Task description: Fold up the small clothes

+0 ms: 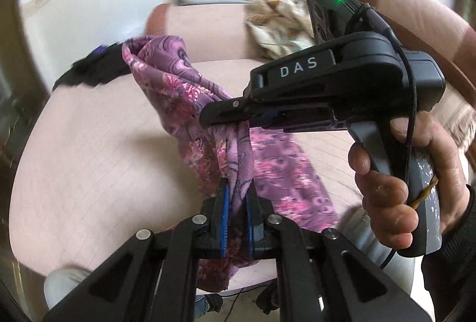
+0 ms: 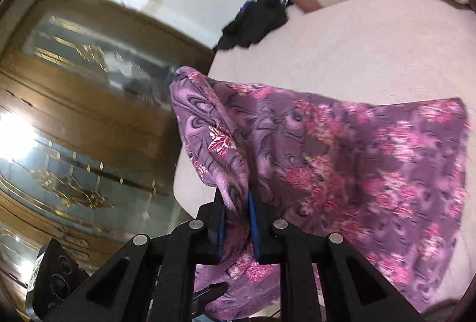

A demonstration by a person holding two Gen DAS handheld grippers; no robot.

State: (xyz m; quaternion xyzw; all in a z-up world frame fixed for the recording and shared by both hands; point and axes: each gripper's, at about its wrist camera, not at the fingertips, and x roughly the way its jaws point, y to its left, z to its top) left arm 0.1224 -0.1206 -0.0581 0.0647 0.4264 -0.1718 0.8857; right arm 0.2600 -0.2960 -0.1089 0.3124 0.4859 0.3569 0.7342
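A purple cloth with pink flowers (image 1: 190,96) hangs bunched above a pale pink cushion seat (image 1: 89,161). My left gripper (image 1: 238,197) is shut on a gathered edge of it near the camera. My right gripper (image 1: 226,115) comes in from the right, just above the left one, and is shut on the same bunch. In the right wrist view my right gripper (image 2: 238,203) pinches a fold of the cloth (image 2: 357,158), which spreads out to the right over the seat (image 2: 372,48). The left gripper's tip (image 2: 217,289) shows at the bottom.
A black garment (image 1: 89,69) (image 2: 255,21) lies at the seat's far left edge. A beige patterned cloth (image 1: 282,21) lies at the back by the backrest (image 1: 208,21). A wooden glass-fronted cabinet (image 2: 74,114) stands left of the seat.
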